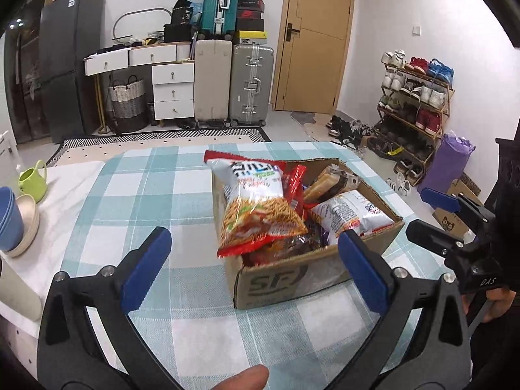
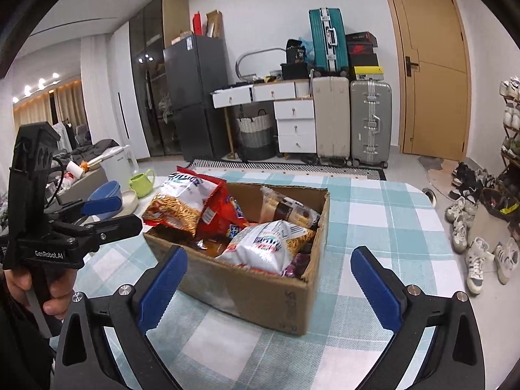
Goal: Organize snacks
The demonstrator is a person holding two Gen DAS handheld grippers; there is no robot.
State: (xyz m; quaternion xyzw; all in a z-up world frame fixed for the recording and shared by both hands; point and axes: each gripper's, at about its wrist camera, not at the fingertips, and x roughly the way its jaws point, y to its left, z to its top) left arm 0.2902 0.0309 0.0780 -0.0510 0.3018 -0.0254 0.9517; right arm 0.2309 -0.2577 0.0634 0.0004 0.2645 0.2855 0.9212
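Now all the snack bags [image 2: 260,227] sit in the cardboard box [image 2: 260,295] (maybe done); left gripper [image 1: 255,271] and right gripper [image 2: 269,287] gape wide, holding nothing.

Ahead of the gripper, past the checked tablecloth [image 1: 156,195], suitcases [image 1: 234,84] stand beside white drawers [image 1: 172,91] and a dark fridge [image 1: 68,65]. Far right: shoe rack [image 1: 412,104]. Left: green mug [image 1: 32,178], stacked bowls [image 1: 16,221].
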